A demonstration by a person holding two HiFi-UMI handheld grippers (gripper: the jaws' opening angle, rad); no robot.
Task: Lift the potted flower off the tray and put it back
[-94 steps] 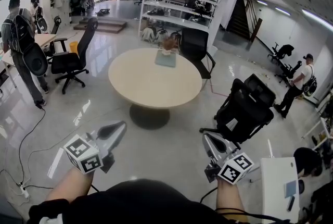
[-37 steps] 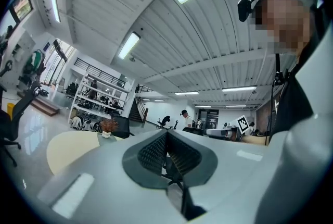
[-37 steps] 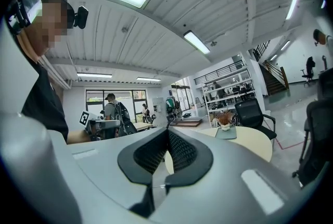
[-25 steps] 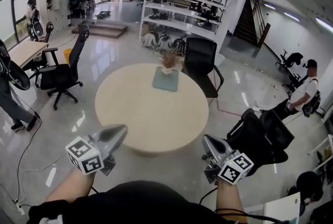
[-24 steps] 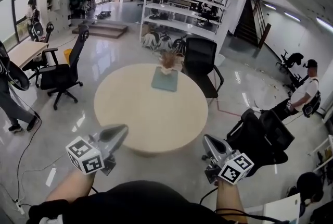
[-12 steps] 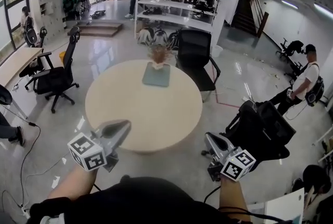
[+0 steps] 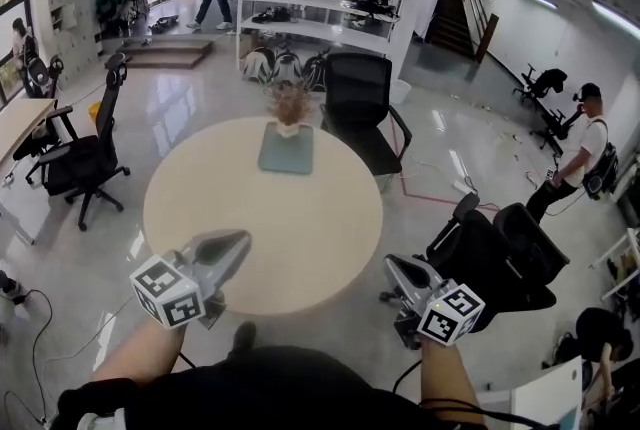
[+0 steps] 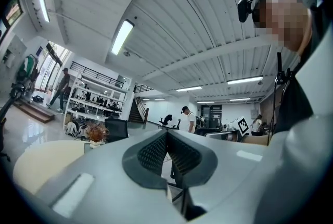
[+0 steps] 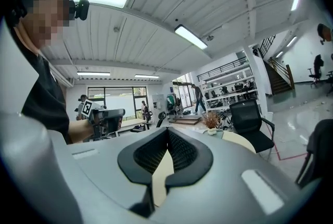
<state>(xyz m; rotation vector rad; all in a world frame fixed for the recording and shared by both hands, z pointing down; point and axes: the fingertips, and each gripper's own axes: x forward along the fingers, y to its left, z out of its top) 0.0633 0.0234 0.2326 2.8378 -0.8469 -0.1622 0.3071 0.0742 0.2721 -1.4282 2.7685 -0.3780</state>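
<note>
So the small potted flower with brownish dried blooms sits on the flat grey-green square tray, over at the far side of the round beige tabletop. The left gripper and right gripper hang on the near side, well apart from it, both jaws pressed together on nothing.

One table; one tray; one potted flower; one left gripper; one right gripper.
</note>
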